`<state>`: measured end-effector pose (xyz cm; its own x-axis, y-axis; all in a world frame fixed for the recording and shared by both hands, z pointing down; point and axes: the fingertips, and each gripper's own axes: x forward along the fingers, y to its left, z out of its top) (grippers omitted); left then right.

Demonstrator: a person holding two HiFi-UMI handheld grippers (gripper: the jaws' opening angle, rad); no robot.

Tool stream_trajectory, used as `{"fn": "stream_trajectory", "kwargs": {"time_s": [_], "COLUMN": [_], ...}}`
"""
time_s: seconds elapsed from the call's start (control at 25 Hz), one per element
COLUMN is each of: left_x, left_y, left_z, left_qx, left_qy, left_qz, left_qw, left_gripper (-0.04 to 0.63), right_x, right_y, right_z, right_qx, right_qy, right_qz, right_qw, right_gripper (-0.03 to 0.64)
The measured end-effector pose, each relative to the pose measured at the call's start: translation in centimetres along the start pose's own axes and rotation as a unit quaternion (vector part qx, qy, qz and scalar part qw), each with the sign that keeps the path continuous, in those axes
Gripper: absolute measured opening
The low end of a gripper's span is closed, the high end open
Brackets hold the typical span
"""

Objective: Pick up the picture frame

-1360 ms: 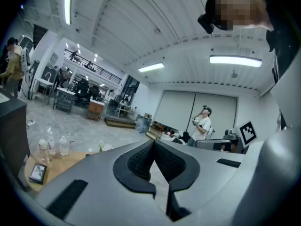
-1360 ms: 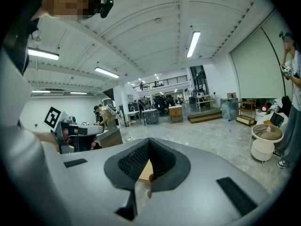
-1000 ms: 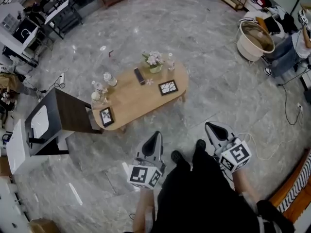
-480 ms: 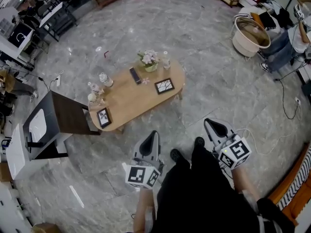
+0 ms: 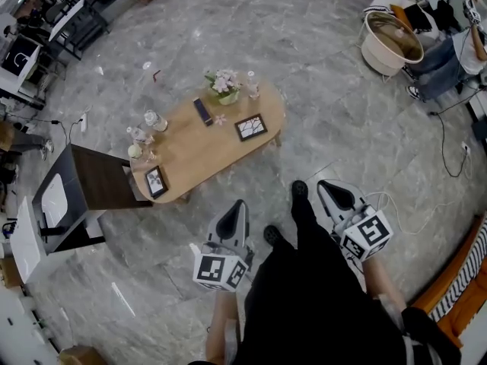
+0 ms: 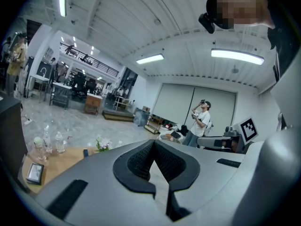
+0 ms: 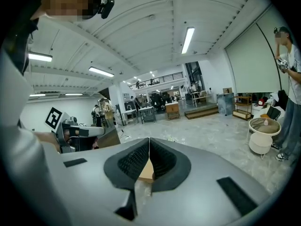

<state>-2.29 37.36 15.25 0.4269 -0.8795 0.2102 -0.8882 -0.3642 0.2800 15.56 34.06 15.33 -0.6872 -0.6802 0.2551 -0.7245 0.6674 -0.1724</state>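
On the oval wooden tabletop [image 5: 194, 150], the small black picture frame [image 5: 156, 181] lies well ahead, nearer the left gripper [image 5: 239, 207] than the right gripper [image 5: 329, 188]; both are closed and empty.

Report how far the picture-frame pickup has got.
Done: nothing. On the table lie the picture frame near the flowers and a second picture frame at its end. In hand: nothing; left gripper and right gripper are shut, empty, short of the table. Left: approach, grip, lift.

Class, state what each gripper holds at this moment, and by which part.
Nothing is held. The left gripper and right gripper are both shut and empty, short of the oval wooden table where two black picture frames lie.
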Motion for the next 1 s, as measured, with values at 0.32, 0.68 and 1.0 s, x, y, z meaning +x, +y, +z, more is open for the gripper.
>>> {"fn": "stream_trajectory", "kwargs": {"time_s": [0.32,0.68,1.0], "left_x": [7.6,16.0,19.9], "left_y": [1.2,1.0,1.8], "left_z": [2.9,2.9,0.4], "left_qx": [0.004,0.009,0.0], "left_qy": [0.008,0.025,0.066], "left_qz": [0.025,0.077,0.096], "left_qw": [0.9997,0.9967,0.9932], "left_gripper": [0.014,0.014,0.014], "right_x": [5.7,10.5,13.9], "right_y": [-6.7,-13.4,-15.4], "right_z": [2.7,3.2,0.5], "right_qx": [0.002,0.009,0.025], "right_qy": [-0.004,0.017,0.065], "right_qz": [0.039,0.11,0.141], "right_qw": [0.999,0.994,0.988], "right_gripper": [0.014,0.014,0.014]}}
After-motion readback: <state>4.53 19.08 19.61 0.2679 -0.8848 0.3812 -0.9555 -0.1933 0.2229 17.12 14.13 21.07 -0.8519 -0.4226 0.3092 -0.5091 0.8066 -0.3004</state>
